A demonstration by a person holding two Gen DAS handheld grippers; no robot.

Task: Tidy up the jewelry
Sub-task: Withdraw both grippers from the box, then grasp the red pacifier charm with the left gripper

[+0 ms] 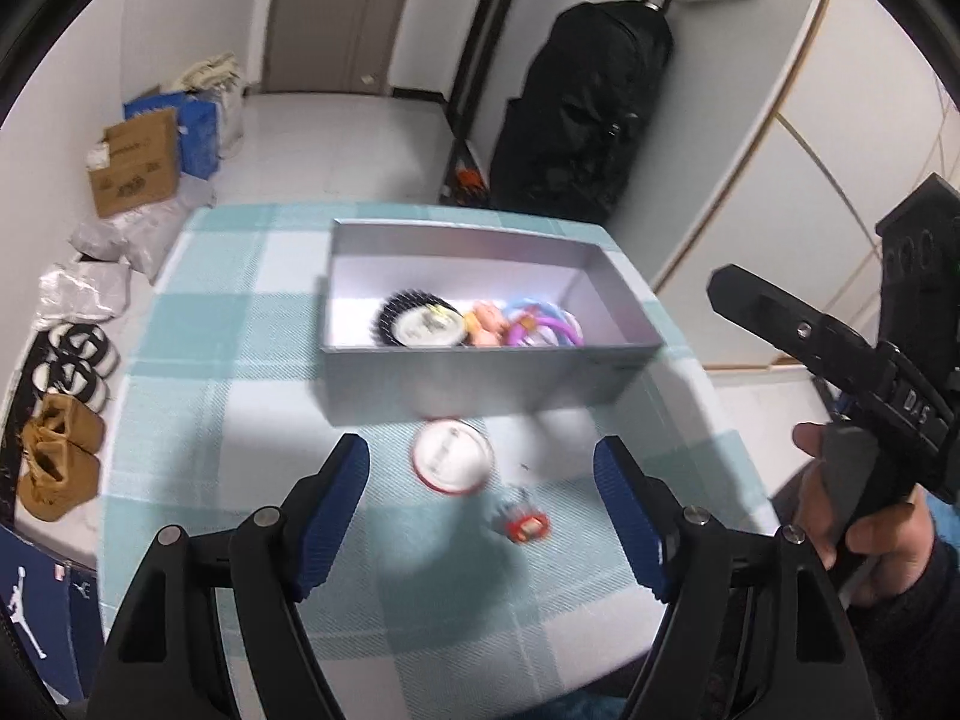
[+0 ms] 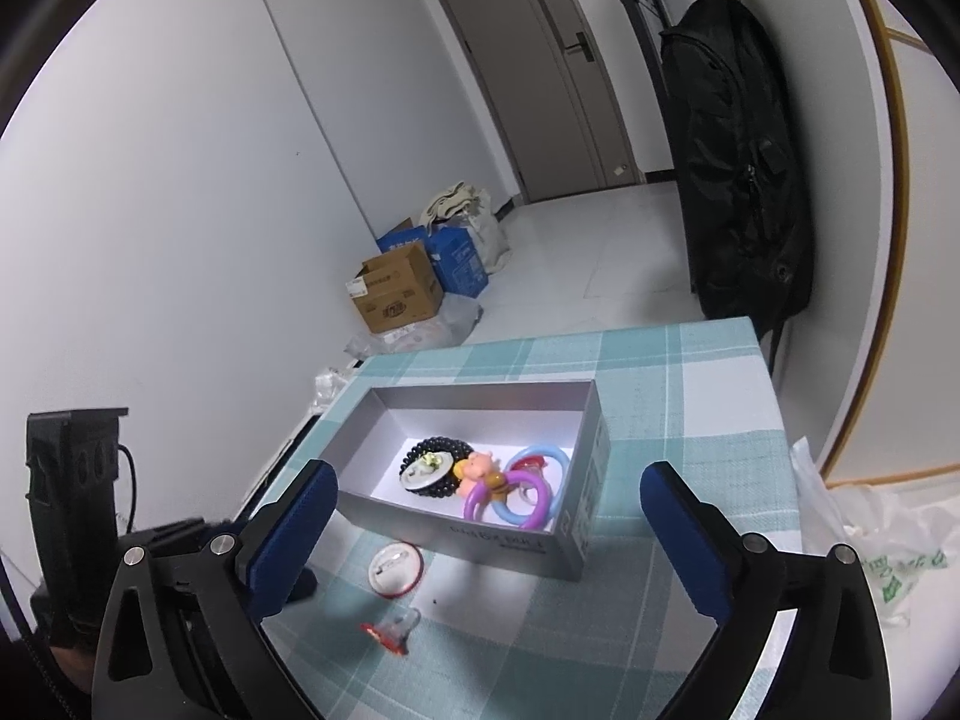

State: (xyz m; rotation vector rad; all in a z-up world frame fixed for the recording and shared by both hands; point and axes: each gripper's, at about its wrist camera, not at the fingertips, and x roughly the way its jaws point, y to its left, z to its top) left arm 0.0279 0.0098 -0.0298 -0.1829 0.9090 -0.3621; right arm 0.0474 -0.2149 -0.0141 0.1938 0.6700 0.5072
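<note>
A grey open box (image 1: pixel 480 381) (image 2: pixel 480 540) stands on the checked tablecloth. Inside lie a black bead bracelet (image 1: pixel 399 306) (image 2: pixel 441 447) around a white badge, a pink-orange figure (image 2: pixel 480 468) and purple and blue rings (image 1: pixel 543 324) (image 2: pixel 534 495). In front of the box a round red-rimmed badge (image 1: pixel 453 459) (image 2: pixel 396 570) and a small red ring (image 1: pixel 525 525) (image 2: pixel 390 630) lie on the cloth. My left gripper (image 1: pixel 480 510) is open and empty just above the badge. My right gripper (image 2: pixel 486 534) is open and empty above the box's near wall; it also shows in the left wrist view (image 1: pixel 840 348).
The table (image 2: pixel 690 408) has its far edge just behind the box. On the floor to the left are cardboard and blue boxes (image 2: pixel 399 288), bags and shoes (image 1: pixel 60 462). A black bag (image 2: pixel 738 168) hangs at the right. A plastic bag (image 2: pixel 870 540) lies right of the table.
</note>
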